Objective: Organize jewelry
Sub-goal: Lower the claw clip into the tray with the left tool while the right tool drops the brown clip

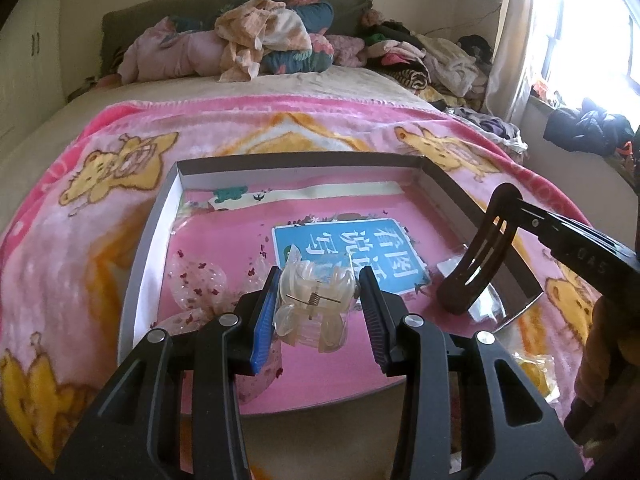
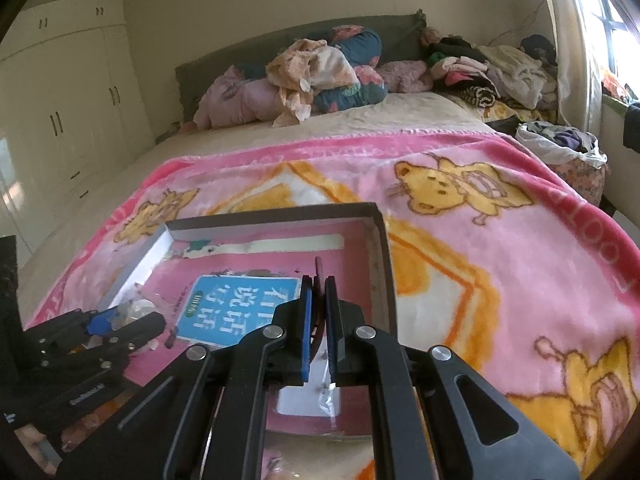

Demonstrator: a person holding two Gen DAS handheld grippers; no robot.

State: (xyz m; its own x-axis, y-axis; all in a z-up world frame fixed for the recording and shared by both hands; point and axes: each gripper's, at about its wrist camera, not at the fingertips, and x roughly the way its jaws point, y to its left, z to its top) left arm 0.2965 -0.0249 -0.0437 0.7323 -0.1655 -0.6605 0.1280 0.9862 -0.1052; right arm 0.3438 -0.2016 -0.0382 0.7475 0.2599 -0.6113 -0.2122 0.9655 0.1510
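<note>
My left gripper jaws clamp clear claw clip above box lid on bed. My right gripper jaws pinch dark snap clip over lid's right edge. Neither placed yet; glitter bow already inside lid.

- Pink bear blanket covers the bed.
- Pillows at twelve o'clock.
- Clothes pile at one o'clock.
- Wardrobe at ten o'clock.
</note>
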